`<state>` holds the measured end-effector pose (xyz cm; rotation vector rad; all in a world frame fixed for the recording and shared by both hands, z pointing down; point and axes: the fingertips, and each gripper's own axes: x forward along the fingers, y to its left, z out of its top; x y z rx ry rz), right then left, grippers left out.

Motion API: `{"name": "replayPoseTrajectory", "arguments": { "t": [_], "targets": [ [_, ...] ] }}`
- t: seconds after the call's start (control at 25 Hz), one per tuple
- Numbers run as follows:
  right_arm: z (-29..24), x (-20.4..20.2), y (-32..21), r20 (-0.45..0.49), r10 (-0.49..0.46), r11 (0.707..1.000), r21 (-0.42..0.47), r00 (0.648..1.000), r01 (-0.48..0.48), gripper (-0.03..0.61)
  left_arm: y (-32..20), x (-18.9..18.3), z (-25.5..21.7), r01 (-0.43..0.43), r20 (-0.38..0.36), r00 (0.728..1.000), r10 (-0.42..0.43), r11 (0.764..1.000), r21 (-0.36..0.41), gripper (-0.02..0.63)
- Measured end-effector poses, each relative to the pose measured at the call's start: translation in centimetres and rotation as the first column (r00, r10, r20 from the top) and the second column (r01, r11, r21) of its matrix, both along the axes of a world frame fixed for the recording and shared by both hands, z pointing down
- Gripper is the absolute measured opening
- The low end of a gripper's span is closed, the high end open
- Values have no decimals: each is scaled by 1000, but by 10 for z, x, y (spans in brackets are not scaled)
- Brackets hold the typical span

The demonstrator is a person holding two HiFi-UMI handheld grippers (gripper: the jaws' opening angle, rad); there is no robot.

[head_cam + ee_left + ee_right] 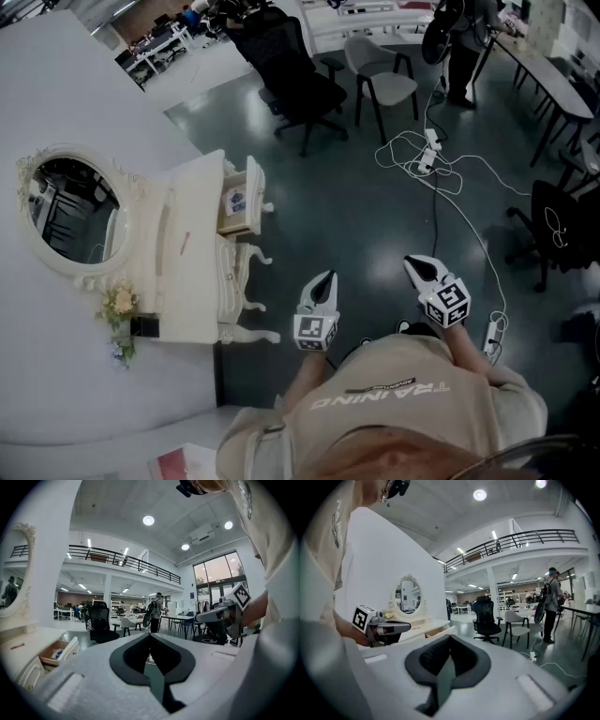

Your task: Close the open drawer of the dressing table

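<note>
Now, drawer (254, 197): pulled well out of the front of the white surface (192, 291), left of centre in the head view; its front panel faces the open floor (375, 225).
Contents: a blue-printed item (235, 201) lies inside; I cannot tell whether it sits above the drawer's rim.
On the surface: an oval mirror (70, 208) at the far left and a bunch of flowers (120, 305) at the lower-left end, both well apart from the drawer.
Left tool (327, 277): jaws together, nothing between them, tip aimed up the frame, well apart from the drawer.
Right tool (415, 265): jaws together and empty, right of the left tool and farther from the drawer.
Stage, as judged: approach not yet made; no contact with the drawer front.
Risk, skew: a narrow tip pressing near one end of the front panel would likely twist the drawer on its runners and jam it half-shut.
Risk, slip: the tip could slide off the smooth panel or its knob and strike the carved legs below.
Risk, catch: if the item stands proud, it may snag on the frame.
Risk, shove: too hard a push may rock the surface and topple the flowers.
Risk, footing: loose cables (431, 169) trail over the floor at centre right, near the person's right side.
</note>
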<state>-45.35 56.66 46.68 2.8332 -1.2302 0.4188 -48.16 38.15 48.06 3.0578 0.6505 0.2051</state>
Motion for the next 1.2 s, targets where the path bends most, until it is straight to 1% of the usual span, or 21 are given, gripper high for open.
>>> {"name": "replayPoseTrajectory", "arguments": {
  "t": [0.12, 0.24, 0.32, 0.44, 0.56, 0.64, 0.76, 0.84, 0.92, 1.0, 1.12, 1.2],
  "targets": [
    [-1, -3, -12, 14, 10, 1000, -10, 1000, -10, 5, -16, 0, 3, -1, 13, 1000, 1, 1000, -13, 2],
    [-6, 2, -38, -4, 9, 1000, -12, 1000, -9, 5, -42, 6, -1, 4, -9, 1000, -4, 1000, -9, 2],
    [-10, 6, -47, -17, 12, 1000, -20, 1000, -12, 5, -46, 11, 0, -4, -19, 1000, 3, 1000, -25, 2],
    [-12, 14, -56, -17, -11, 999, -42, 1000, 10, 5, -44, 18, 13, -11, -7, 1000, 11, 999, -42, 2],
    [-9, 19, -64, -9, -53, 997, -60, 999, 53, 5, -48, 21, 17, 10, 1, 1000, -10, 998, -59, 2],
    [-6, 25, -68, -4, -65, 996, -64, 998, 65, 5, -52, 24, 21, 29, 11, 1000, -28, 997, -71, 2],
    [4, 38, -78, 3, -86, 993, -85, 996, 86, 5, -61, 33, 34, 59, 41, 998, -56, 996, -73, 2],
    [11, 48, -85, 13, -114, 990, -81, 993, 115, 5, -66, 41, 44, 81, 63, 995, -77, 994, -68, 2],
    [20, 62, -83, 29, -131, 989, -70, 991, 133, 5, -62, 54, 50, 91, 85, 993, -86, 994, -58, 2],
    [29, 84, -70, 47, -128, 990, -46, 991, 131, 5, -47, 73, 52, 73, 104, 992, -68, 996, -42, 2],
    [42, 131, -50, 63, -111, 994, -10, 992, 112, 5, -20, 114, 45, 27, 106, 994, -25, 1000, -14, 2],
    [47, 159, -44, 69, -118, 993, 5, 991, 118, 5, -10, 140, 34, 18, 101, 995, -18, 1000, -3, 2]
  ]
}}
